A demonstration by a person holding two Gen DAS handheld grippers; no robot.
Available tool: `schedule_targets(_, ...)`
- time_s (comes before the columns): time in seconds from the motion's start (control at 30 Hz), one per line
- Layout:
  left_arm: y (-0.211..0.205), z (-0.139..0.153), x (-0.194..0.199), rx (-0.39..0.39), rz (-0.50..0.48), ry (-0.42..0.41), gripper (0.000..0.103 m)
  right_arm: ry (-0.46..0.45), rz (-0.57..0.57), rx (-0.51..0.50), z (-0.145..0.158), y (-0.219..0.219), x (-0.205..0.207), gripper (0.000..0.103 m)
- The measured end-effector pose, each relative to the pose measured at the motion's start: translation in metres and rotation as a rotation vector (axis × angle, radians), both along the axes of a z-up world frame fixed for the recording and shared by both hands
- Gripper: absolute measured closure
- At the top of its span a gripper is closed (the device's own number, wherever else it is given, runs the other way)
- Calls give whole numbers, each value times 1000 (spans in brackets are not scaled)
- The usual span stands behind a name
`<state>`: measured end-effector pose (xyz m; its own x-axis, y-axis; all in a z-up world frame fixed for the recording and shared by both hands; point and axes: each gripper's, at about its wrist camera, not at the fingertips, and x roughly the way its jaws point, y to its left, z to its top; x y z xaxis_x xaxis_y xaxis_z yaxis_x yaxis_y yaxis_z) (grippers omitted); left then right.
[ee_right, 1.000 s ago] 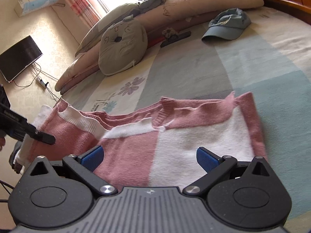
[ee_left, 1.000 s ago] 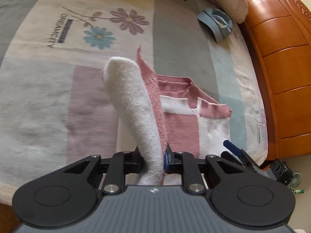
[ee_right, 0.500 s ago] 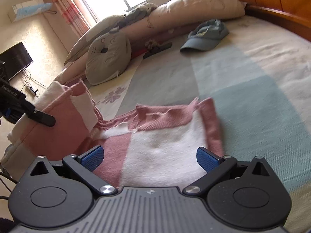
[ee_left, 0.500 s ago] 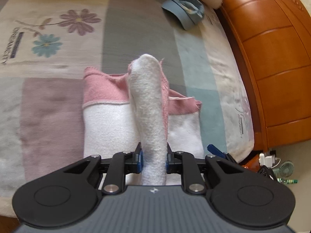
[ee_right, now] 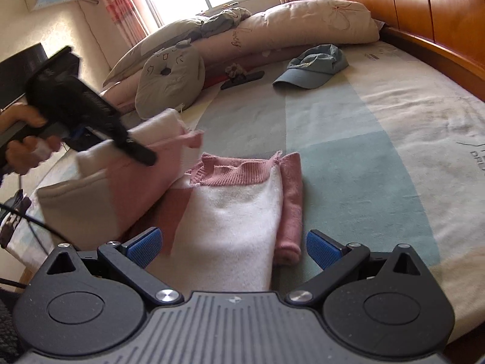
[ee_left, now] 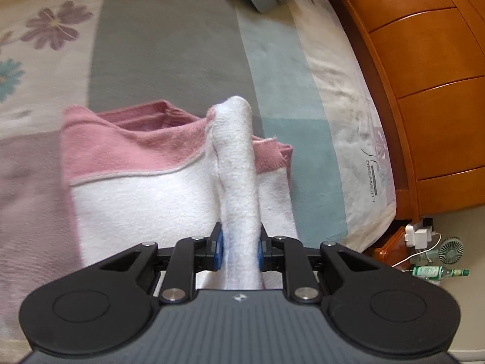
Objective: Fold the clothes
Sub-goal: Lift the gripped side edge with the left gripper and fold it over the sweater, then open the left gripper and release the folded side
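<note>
The bedspread (ee_left: 357, 139) carries the printed word "DREAMCITY" (ee_left: 371, 182) under a thin flourish, near its right edge beside the wooden bed frame. In the right wrist view the same print is cut off at the right border and cannot be read. A long pillow (ee_right: 303, 27) bears cursive writing, too small to make out.
</note>
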<state>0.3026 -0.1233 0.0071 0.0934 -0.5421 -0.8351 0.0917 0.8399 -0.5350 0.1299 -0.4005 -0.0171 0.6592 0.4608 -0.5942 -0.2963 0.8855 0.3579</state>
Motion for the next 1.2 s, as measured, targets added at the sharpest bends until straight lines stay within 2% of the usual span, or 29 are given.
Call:
schedule_targets(0.17,-30,-15,7,-25,-27,9,85,-6,-26,20,0,-5,-16,0)
schedule_targets(0.37,-62,-38,12,-20,-47,42,85,17,-76,51,-6,-16,-29,0)
schedule_targets(0.6,-71,-61,17,15,-66,80,84,35,-126,70,-13,-29,-34,0)
schedule_targets(0.67,-67,-60,16,-8,-55,81,79,50,-132,91,-17,-30,-33,0)
schedule_targets(0.73,-63,-56,14,-47,-53,78,69,60,-126,111,-18,-30,-29,0)
schedule_targets(0.8,-61,-43,10,-92,-76,44,67,69,-117,128,-19,-29,-25,0)
schedule_targets(0.9,-53,-21,4,-110,-109,-48,54,78,-96,156,-19,-26,-16,0)
schedule_targets(0.97,-46,-9,1,-82,-134,-121,52,81,-83,170,-19,-24,-10,0)
schedule_targets(1.07,-32,-8,0,-9,-149,-193,50,88,-59,186,-18,-17,-1,0)
schedule_targets(1.17,-9,-26,-5,72,-130,-224,51,96,-37,193,-18,-11,8,0)
schedule_targets(1.2,-1,-38,-5,79,-110,-212,53,99,-32,190,-18,-8,10,0)
